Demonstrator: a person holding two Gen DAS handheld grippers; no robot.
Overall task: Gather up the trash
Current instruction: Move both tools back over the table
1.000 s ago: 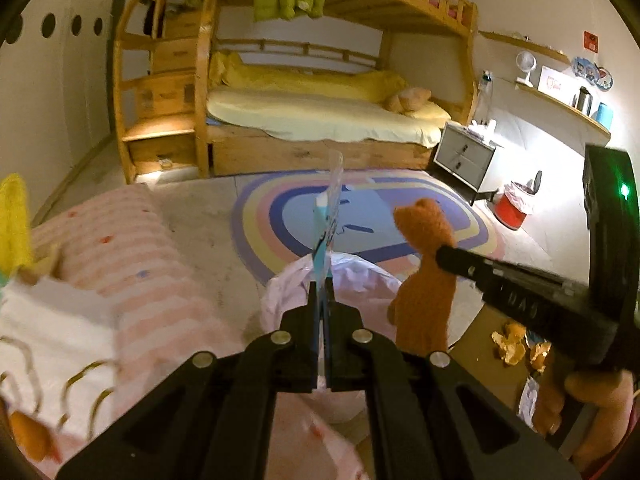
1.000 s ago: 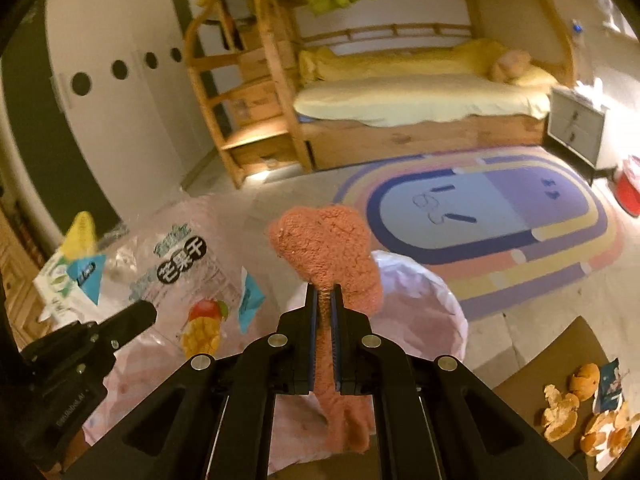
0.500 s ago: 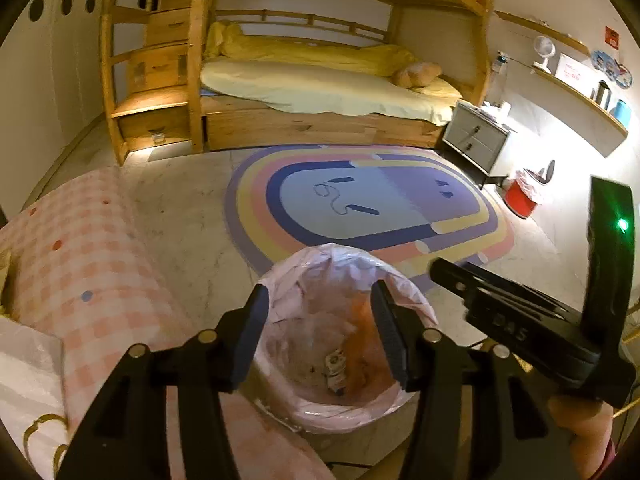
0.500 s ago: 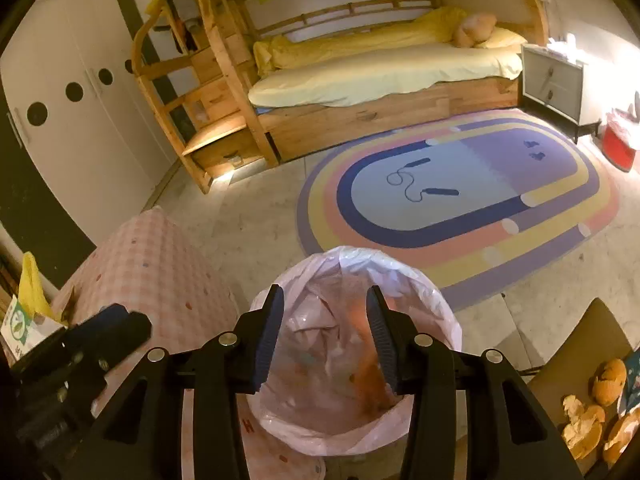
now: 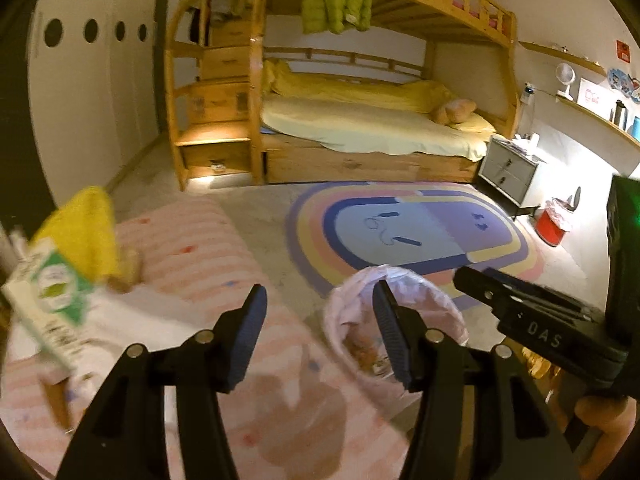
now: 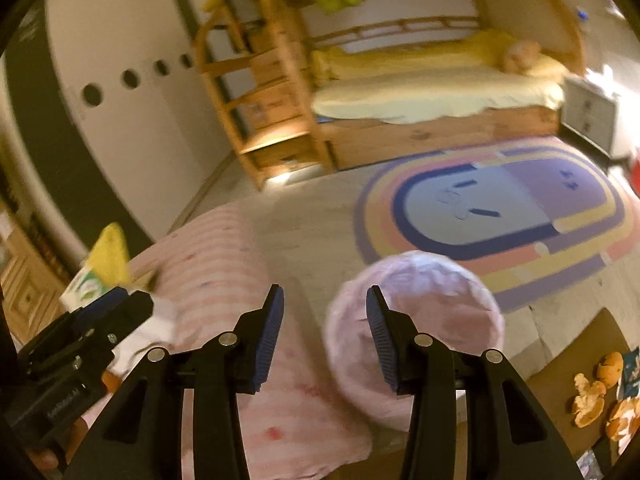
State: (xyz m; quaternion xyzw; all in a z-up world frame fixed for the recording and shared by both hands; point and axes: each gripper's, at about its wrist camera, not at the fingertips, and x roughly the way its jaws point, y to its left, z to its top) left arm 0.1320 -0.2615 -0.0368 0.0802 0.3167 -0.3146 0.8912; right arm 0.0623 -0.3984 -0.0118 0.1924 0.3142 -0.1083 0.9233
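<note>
1. Our left gripper (image 5: 320, 312) is spread wide with nothing between its fingers; it hangs over the edge of the pink cloth (image 5: 208, 264), with the bin (image 5: 436, 296) just behind its right finger.
2. Our right gripper (image 6: 325, 316) is spread too and holds nothing — the bin (image 6: 440, 304) sits behind its right finger.
3. The bin wears a pink liner, and in the left view we see scraps of trash (image 5: 362, 354) inside it.
4. A green-and-white packet (image 5: 52, 296) lies at the left on the cloth, under something yellow (image 5: 80, 232).
5. Orange peels (image 6: 600, 396) lie on a brown surface at the far right — well apart from the bin.
</note>
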